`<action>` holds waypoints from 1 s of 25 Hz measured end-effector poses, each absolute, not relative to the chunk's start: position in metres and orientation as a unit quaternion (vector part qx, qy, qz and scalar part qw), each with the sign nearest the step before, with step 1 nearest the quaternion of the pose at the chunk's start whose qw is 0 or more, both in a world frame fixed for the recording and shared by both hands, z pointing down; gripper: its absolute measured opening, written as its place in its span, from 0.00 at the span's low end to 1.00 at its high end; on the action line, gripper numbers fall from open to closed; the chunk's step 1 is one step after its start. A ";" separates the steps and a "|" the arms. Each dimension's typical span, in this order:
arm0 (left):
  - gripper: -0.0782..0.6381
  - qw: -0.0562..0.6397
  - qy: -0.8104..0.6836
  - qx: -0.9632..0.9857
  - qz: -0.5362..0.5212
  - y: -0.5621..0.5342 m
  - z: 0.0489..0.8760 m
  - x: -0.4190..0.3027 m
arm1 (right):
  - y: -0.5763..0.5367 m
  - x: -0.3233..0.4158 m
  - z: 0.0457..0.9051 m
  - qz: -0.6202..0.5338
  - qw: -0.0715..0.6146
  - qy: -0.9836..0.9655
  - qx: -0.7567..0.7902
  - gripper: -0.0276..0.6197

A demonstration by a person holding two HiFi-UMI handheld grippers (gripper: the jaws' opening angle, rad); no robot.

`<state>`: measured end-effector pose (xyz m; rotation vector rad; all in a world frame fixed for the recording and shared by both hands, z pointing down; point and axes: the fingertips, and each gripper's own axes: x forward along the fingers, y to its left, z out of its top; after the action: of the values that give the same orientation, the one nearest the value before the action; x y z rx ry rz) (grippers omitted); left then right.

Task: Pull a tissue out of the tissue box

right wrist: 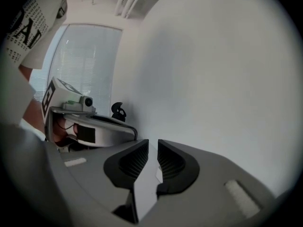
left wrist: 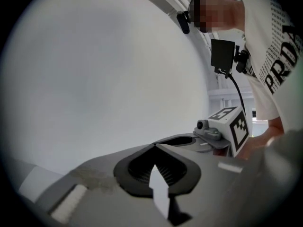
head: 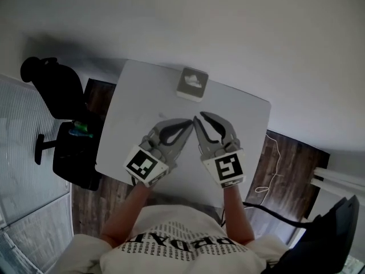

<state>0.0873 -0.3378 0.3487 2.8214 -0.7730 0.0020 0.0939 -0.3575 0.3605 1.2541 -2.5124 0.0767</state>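
Observation:
A small grey tissue box with a white tissue showing in its top slot stands at the far edge of the white table. Both grippers hover side by side over the table's middle, nearer me than the box and apart from it. My left gripper is shut with its tips touching and nothing in it. A narrow empty gap separates the jaws of my right gripper, so it is open. Both gripper views face the pale wall, and the box is in neither.
A black office chair and a dark bin stand left of the table on the wooden floor. A cable runs over the floor on the right. A black object sits at the bottom right.

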 end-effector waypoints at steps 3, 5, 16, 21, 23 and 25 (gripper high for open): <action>0.10 0.111 -0.263 0.958 0.007 -0.350 0.361 0.087 | -0.369 0.093 0.373 0.031 0.171 -0.881 0.441 0.13; 0.10 0.119 -0.267 0.956 0.002 -0.359 0.365 0.088 | -0.378 0.093 0.380 0.035 0.171 -0.880 0.442 0.13; 0.10 0.132 -0.272 0.953 0.012 -0.416 0.418 0.097 | -0.435 0.101 0.436 0.050 0.192 -0.874 0.443 0.13; 0.10 0.138 -0.275 0.951 0.017 -0.418 0.438 0.101 | -0.439 0.106 0.456 0.049 0.209 -0.869 0.446 0.13; 0.10 0.142 -0.277 0.950 0.016 -0.422 0.446 0.105 | -0.443 0.110 0.466 0.052 0.220 -0.865 0.448 0.13; 0.10 0.147 -0.278 0.949 0.017 -0.428 0.455 0.107 | -0.449 0.112 0.476 0.058 0.226 -0.862 0.449 0.13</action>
<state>0.1072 -0.4280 0.4547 2.7310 -0.8014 0.0484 0.1123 -0.4492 0.4763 1.2391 -2.3781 0.1588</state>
